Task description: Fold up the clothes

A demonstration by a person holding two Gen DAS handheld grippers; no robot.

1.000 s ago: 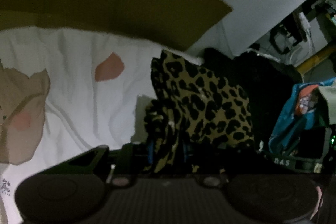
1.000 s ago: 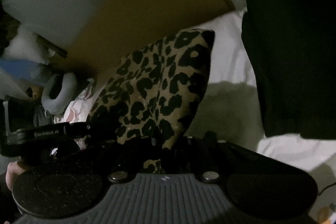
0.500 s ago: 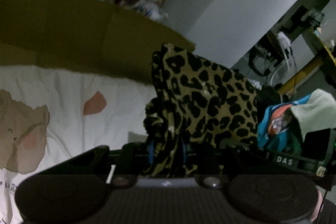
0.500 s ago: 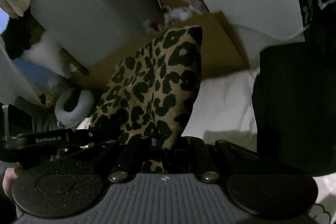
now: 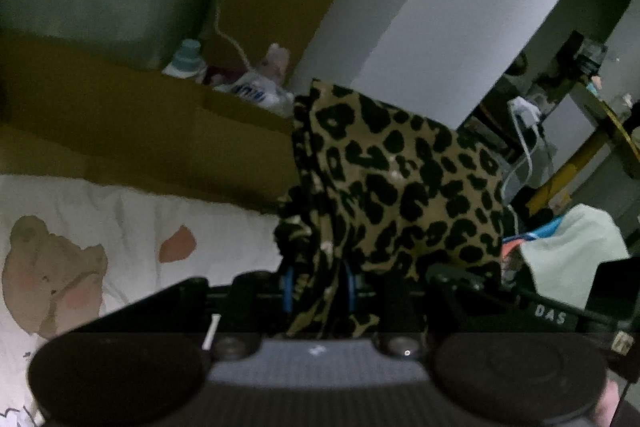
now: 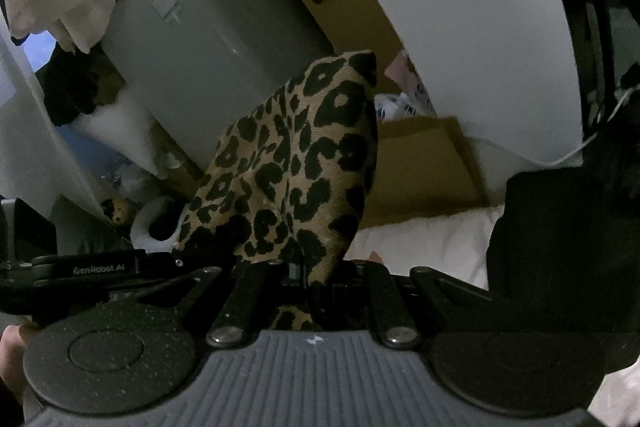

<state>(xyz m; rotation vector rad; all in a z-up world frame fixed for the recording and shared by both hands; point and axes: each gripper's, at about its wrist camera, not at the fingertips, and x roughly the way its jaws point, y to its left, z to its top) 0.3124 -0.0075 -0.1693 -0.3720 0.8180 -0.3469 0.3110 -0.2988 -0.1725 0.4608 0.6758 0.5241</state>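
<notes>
Leopard-print garment is up in the air, pinched at both ends! The left gripper has its jaws drawn in on a thick bunched wad of the cloth, blue-edged fingers pressing on each side of it, and the fabric rises in a fold straight ahead of the tips and spreads off to the right. Over on the other camera, the right gripper is clamped almost fully closed on a thin edge of the same leopard-print garment, which stands up in front of the jaws like a peak and stretches away to the left, toward the other tool.

Below and left of the left gripper lies the white bed sheet with its bear print. Beyond that sheet runs a brown cardboard box; a pale bottle and a white plastic packet show above its rim, though whether they sit inside or behind it I cannot tell. Right of the left gripper, a heap of clothes: something pale green over something blue.

From the right gripper, a cardboard flap lies ahead and to the right, a dark black garment close on the right over the sheet, and a grey cylindrical tank up ahead to the left.
</notes>
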